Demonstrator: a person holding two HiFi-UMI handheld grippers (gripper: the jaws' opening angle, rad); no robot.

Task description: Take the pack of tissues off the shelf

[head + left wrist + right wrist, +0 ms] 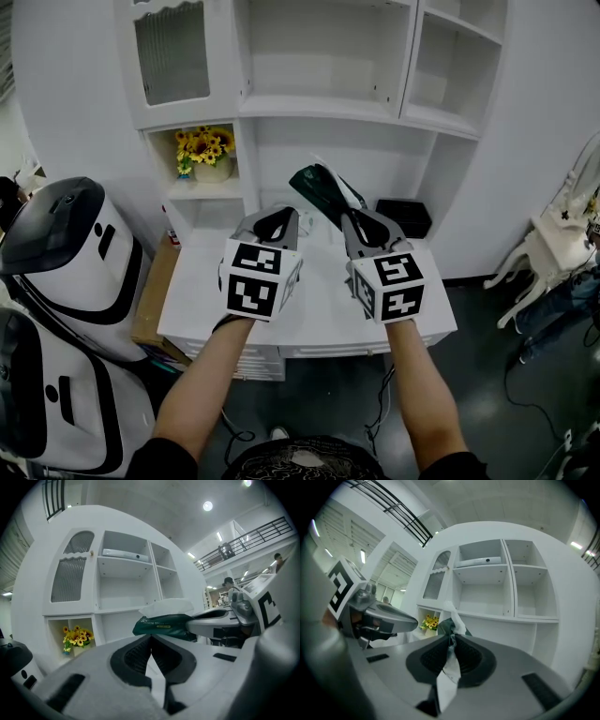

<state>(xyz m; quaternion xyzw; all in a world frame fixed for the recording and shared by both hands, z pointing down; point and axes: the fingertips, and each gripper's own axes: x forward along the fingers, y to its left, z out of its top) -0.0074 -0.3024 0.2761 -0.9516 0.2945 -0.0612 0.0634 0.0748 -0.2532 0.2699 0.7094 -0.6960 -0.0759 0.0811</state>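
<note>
Above the white bench point(309, 323), before a white shelf unit point(328, 105), the pack point(319, 187) is held clear of shelf and bench alike, tilted, with a white tissue showing at its top. It is pinched by one edge between the almost closed jaws of the right hand-held gripper point(357, 218). The left hand-held gripper point(274, 217) is seen just beside it, jaws together and empty. Sunflowers point(204, 147) are noted in a low left compartment, and a black box point(405, 216) at the back right of the bench. White machines point(66, 253) and a cardboard box point(153, 298) are found at left on the dark floor point(487, 394), and a white chair point(553, 246) at right.
</note>
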